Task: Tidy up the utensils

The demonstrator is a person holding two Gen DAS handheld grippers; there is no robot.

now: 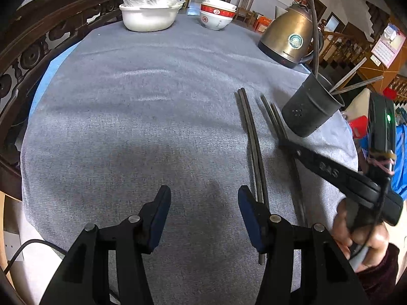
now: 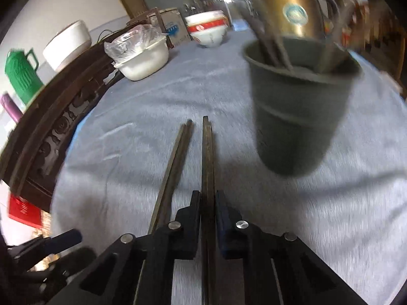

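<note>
Two pairs of dark chopsticks lie on the grey tablecloth (image 1: 127,127). My right gripper (image 2: 208,199) is shut on the right pair (image 2: 207,152), its pads pressed against both sides near the sticks' middle. The other pair (image 2: 175,165) lies just to its left. In the left wrist view that right gripper (image 1: 282,142) reaches in from the right onto its pair (image 1: 273,117). My left gripper (image 1: 203,195) stands open with nothing between its fingers, and its right finger hangs over the near end of the loose pair (image 1: 250,137). A dark metal cup (image 1: 310,109) (image 2: 297,106) holding several chopsticks stands just right of both pairs.
A brass kettle (image 1: 290,38) stands behind the cup. At the far edge sit a white basin with a plastic bag (image 1: 148,15) and stacked red-and-white bowls (image 1: 216,12). A carved dark wooden rail (image 1: 38,50) runs along the table's left side. A hand (image 1: 361,233) holds the right gripper.
</note>
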